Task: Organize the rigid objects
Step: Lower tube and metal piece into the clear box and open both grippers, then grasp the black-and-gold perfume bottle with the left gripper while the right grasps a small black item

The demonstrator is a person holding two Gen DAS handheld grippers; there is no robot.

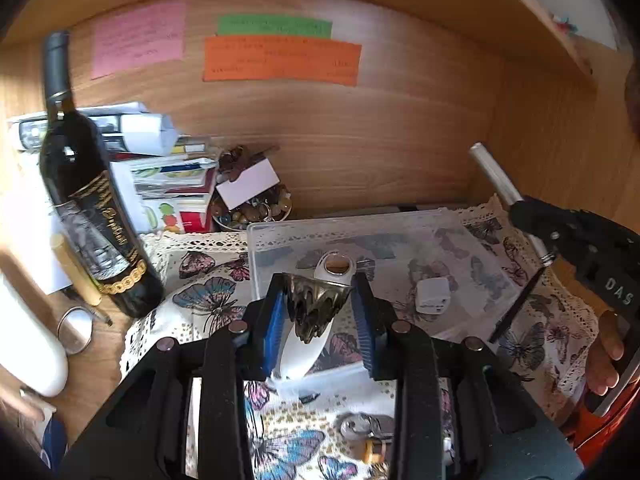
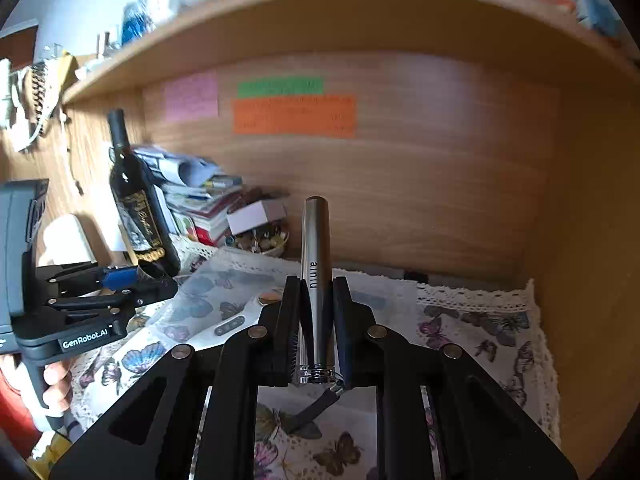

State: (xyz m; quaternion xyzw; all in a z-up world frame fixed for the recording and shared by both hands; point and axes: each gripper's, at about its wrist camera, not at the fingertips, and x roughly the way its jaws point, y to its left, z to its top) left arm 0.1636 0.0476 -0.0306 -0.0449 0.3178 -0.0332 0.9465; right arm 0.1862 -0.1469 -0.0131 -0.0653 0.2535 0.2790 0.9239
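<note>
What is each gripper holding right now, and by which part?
Left gripper: white device, held at its dark metallic middle. Right gripper: silver tube, held near its lower, capped end.

The left gripper (image 1: 320,312) is matt black plastic with ribbed blue pads, closed on a glossy white device (image 1: 308,344) capped in shiny bronze-toned metal. The right gripper (image 2: 316,328) pinches a brushed silver metal tube (image 2: 316,264). A clear plastic box (image 1: 360,236) sits on lace-edged butterfly cloth (image 1: 208,300). The desk (image 1: 360,140) back is smooth wood grain; the wine bottle (image 1: 80,184) is dark glossy glass.
</note>
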